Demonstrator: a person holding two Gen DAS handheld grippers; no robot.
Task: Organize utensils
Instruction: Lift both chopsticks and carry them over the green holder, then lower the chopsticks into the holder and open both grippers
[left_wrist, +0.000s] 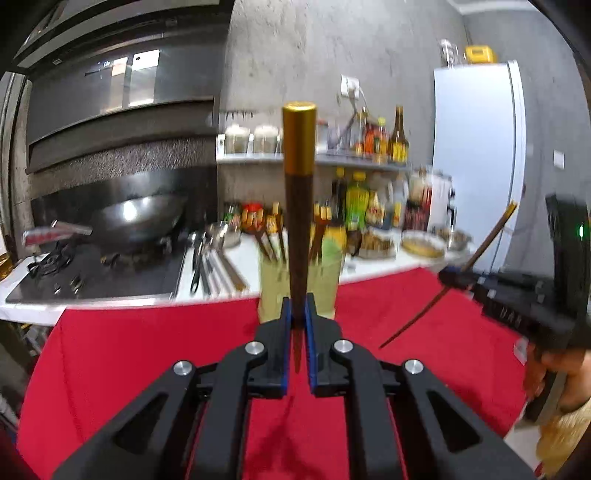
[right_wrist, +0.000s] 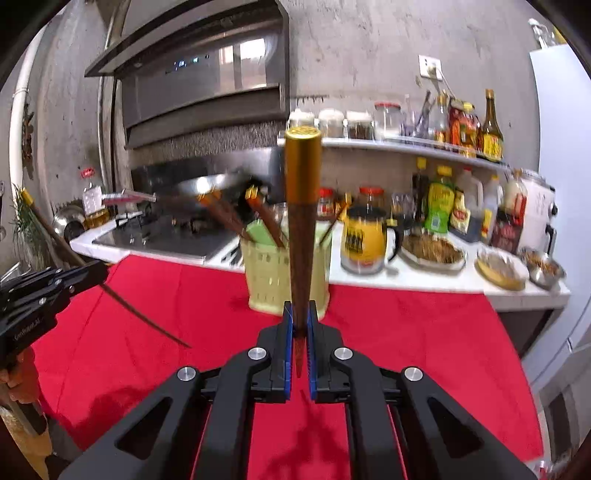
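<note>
Your two fisheye views are brightly and evenly lit. Motion blur smears the condiment bottles (left_wrist: 373, 140) and dishes behind; the near fingers (right_wrist: 288, 354) stay sharp. Glare flashes off the wok (left_wrist: 136, 218) and range hood (right_wrist: 207, 70). Straight lines bow outward, and black vignetting fills the corners.

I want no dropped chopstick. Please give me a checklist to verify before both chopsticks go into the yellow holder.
1. Left gripper shut on its chopstick: ok.
2. Right gripper shut on its chopstick: ok.
3. Gold caps point up: ok.
4. Yellow holder stands upright on the red cloth: ok.
5. Free room inside the holder: cannot tell.
6. Pictures sharp enough for aiming: not ok, blurred.
</note>
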